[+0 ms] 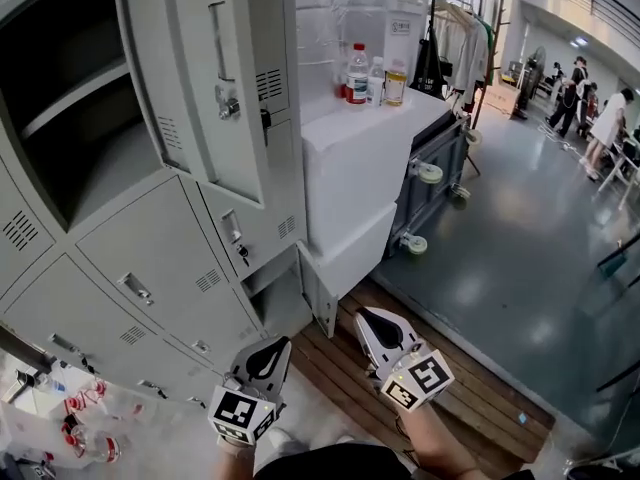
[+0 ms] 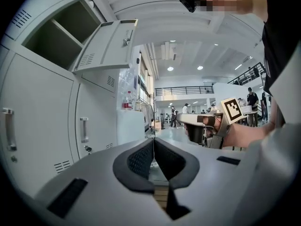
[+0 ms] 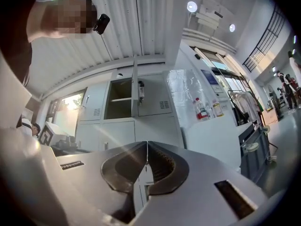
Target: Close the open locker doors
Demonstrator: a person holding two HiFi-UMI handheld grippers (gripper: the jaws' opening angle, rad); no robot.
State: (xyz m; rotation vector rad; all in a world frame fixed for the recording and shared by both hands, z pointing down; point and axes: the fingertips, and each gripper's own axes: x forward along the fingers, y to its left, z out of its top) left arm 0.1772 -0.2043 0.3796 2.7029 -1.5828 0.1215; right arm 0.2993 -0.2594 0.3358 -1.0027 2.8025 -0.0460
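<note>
I hold both claws low in front of the lockers. My left claw (image 1: 270, 346) has its pads pressed flat together with nothing between them, and my right claw (image 1: 367, 318) is just as tight and just as empty. The upper locker door (image 1: 222, 68) hangs swung out high above and ahead of both claws, well apart from them. It stands edge-on to my right claw and up to the left of my left claw. Its open compartment (image 1: 85, 118), with one shelf inside, gapes beside it to the left. Down in the bottom row a lower locker door (image 1: 318, 300) stands ajar. It is near both claws, sitting just ahead of the gap between them, and neither claw touches it. To the right of the lockers a white cabinet (image 1: 370, 163) butts against them and carries a few bottles (image 1: 357, 73) on its top. It lies just beyond the swung-out upper door. Behind the cabinet a cart (image 1: 435, 163) on caster wheels is parked, and a clothes rack (image 1: 460, 23) stands farther back. Under my claws runs a wooden platform (image 1: 470, 388), which meets a grey floor on the right. Several people (image 1: 605, 118) stand far off across that floor. Nothing lies in the space between my claws and either door.
</note>
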